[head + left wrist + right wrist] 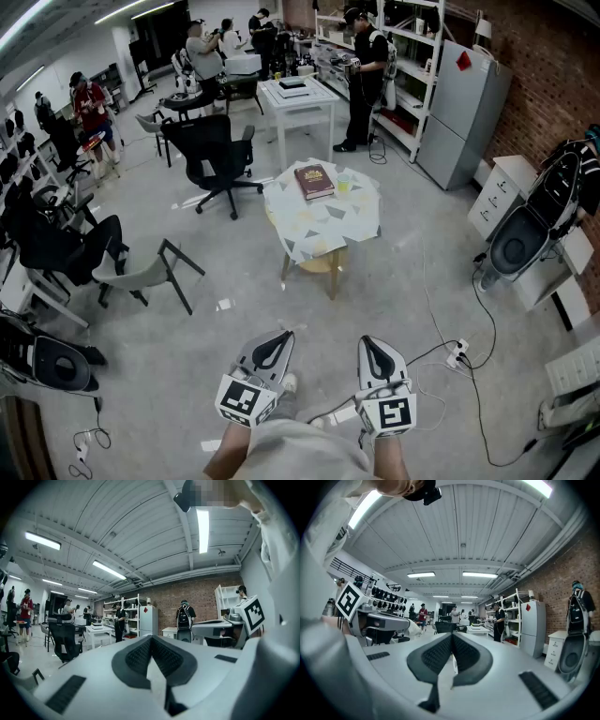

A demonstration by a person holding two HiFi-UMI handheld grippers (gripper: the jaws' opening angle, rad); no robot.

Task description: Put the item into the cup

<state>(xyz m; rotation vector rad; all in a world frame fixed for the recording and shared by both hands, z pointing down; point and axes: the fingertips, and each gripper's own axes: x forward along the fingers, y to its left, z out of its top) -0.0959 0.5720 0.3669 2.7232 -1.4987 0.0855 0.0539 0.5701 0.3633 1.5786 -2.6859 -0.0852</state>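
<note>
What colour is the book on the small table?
The book is dark red, clearest in head view.

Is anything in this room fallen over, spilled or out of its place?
A grey chair left of the small table seems tipped over, its black legs pointing sideways. The book and cup on the table look orderly; no spill shows.

No readable text anywhere, print on the book (pixel 314 181) cover too small
</note>
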